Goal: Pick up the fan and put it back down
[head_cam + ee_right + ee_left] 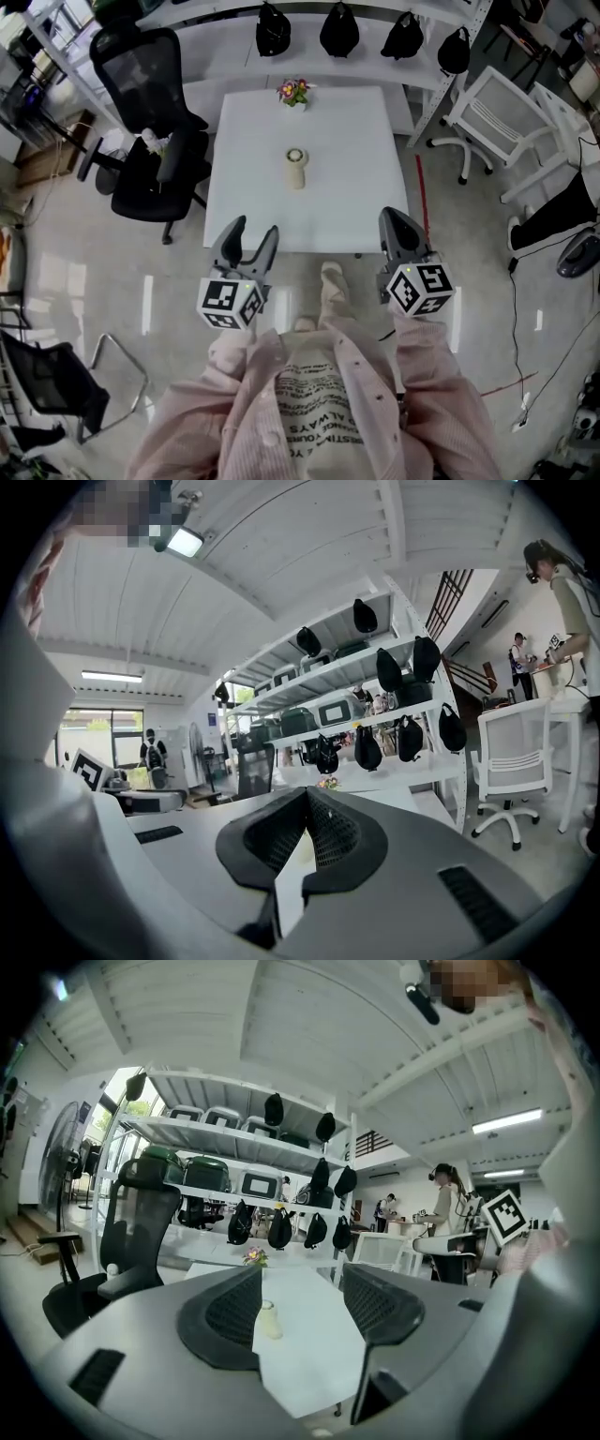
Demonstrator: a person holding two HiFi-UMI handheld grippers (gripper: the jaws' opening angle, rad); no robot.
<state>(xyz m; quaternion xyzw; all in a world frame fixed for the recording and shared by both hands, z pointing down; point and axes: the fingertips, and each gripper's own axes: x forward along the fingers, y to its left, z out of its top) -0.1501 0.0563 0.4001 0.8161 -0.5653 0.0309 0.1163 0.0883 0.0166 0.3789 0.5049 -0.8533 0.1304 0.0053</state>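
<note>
Small cream fan [296, 167] upright near the middle of the white table [347, 187], apart from both grippers. Left gripper [254, 228] off the table's near edge toward its left corner, jaws spread wide and nothing between them; through the gap in the left gripper view, only the tabletop and the fan [270, 1319] farther in. Right gripper [394, 220] off the same near edge toward the right corner, jaws pressed together at the tips and empty, with only a sliver of tabletop below the tips in the right gripper view. Black-and-white square markers on each gripper's cube, no lettering. At the table's far edge, a small pot of flowers [293, 92]. Left of the table, a black office chair [150, 112]; beyond its far edge, a white shelf [225, 33] with black bags hanging; right of it, a white chair [497, 117]. Near the table's front, a pink shirt [337, 412] with print upside down to the head view, one line legible as "ALWAYS", the rest too blurred to read.
</note>
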